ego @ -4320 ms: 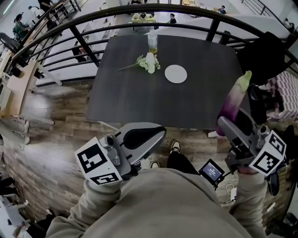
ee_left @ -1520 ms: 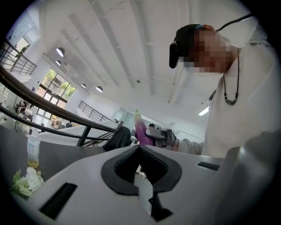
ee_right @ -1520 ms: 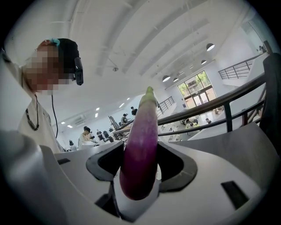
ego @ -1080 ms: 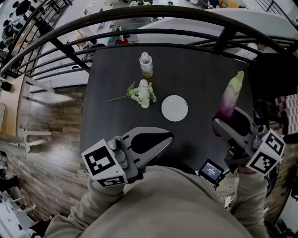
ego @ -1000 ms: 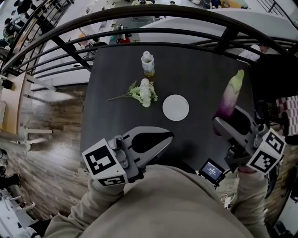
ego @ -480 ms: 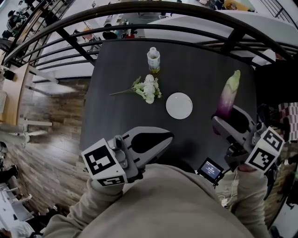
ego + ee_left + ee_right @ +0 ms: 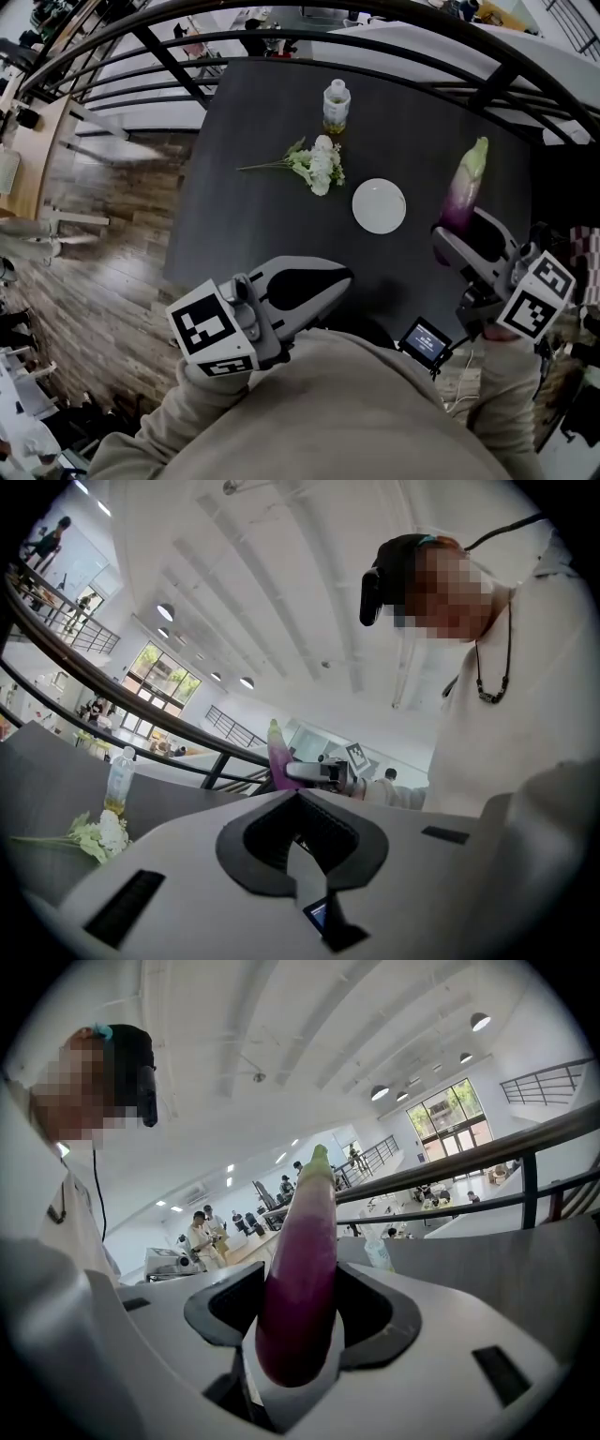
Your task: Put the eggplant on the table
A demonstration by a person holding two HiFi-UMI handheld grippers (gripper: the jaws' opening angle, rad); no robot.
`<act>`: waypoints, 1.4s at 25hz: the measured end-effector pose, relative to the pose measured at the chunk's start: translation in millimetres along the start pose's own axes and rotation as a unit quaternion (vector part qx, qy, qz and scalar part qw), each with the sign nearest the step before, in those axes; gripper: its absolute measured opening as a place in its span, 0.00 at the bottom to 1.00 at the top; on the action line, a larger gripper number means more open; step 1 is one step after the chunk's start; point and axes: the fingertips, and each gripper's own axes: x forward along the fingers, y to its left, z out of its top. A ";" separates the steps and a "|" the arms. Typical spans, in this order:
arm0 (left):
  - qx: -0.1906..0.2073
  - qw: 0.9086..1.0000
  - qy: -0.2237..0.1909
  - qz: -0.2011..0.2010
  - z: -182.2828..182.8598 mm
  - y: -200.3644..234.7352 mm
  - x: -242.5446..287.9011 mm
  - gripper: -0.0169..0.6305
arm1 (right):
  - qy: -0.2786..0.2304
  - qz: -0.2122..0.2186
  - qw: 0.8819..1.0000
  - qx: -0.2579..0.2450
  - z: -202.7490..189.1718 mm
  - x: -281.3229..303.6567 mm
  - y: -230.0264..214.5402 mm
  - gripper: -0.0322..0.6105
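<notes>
A long purple eggplant [image 7: 466, 187] with a pale green tip stands up out of my right gripper [image 7: 459, 239], whose jaws are shut on its lower end. In the head view it shows over the right part of the dark table [image 7: 262, 216], near the table's right edge. The right gripper view has the eggplant [image 7: 305, 1269] filling the gap between the jaws of the right gripper [image 7: 305, 1283]. My left gripper [image 7: 333, 281] is at the table's near edge, shut and holding nothing. The left gripper view looks across its closed tips [image 7: 298, 794] to the eggplant [image 7: 279, 757].
On the table lie a white plate [image 7: 379, 206], a bunch of white flowers [image 7: 317, 165] and a small bottle [image 7: 337, 103] farther back. A black railing [image 7: 281, 37] curves behind the table. Wooden floor lies to the left. A small screen [image 7: 427, 342] hangs by my body.
The table with its plate, flowers and bottle has slid to the right in the head view. Both grippers keep about the same places in the picture, and the eggplant stays gripped.
</notes>
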 end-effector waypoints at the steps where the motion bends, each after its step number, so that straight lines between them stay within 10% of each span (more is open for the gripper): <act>1: -0.001 1.000 -0.001 0.004 0.1 -1.6 -2.2 0.03 | 0.004 0.001 1.000 0.000 0.2 0.8 1.1 0.43; 35: -0.043 0.991 -0.017 0.124 -48.7 41.8 -49.4 0.03 | 0.133 0.032 0.991 0.017 -87.4 115.4 -75.9 0.43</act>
